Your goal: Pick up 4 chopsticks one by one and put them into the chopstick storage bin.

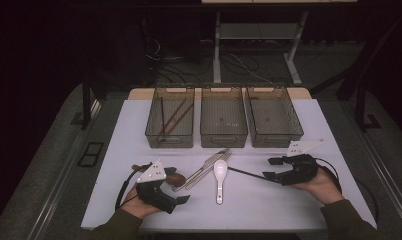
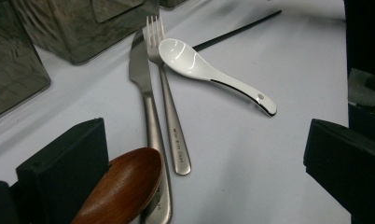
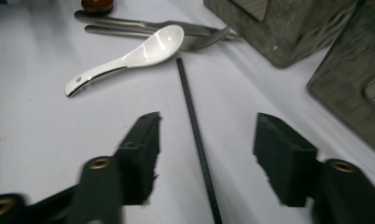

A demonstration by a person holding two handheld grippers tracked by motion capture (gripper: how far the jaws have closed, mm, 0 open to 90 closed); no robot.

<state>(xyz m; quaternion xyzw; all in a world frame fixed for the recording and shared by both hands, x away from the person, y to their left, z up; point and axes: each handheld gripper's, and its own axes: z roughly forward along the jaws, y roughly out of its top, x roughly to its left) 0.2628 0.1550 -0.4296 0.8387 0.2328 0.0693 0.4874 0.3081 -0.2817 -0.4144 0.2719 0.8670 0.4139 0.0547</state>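
Straddling thin black chopstick [image 3: 195, 126], right gripper [image 3: 206, 154] jaws half-spread, pads clear of it. Left gripper [image 2: 204, 172] jaws wide, empty, beside glossy wooden spoon [image 2: 122, 189].

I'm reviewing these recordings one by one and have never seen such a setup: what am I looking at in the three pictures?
A person sits at a white table with a hand-held two-jaw tool in each hand: the left gripper and the right gripper. The high view looks down from above; the other two pictures come from cameras riding on each gripper. On the table lie a white ceramic spoon, a steel fork, a steel knife, a brown wooden spoon and a thin black chopstick. Three clear plastic bins stand behind. Nothing is held; the right gripper's open jaws straddle the chopstick.
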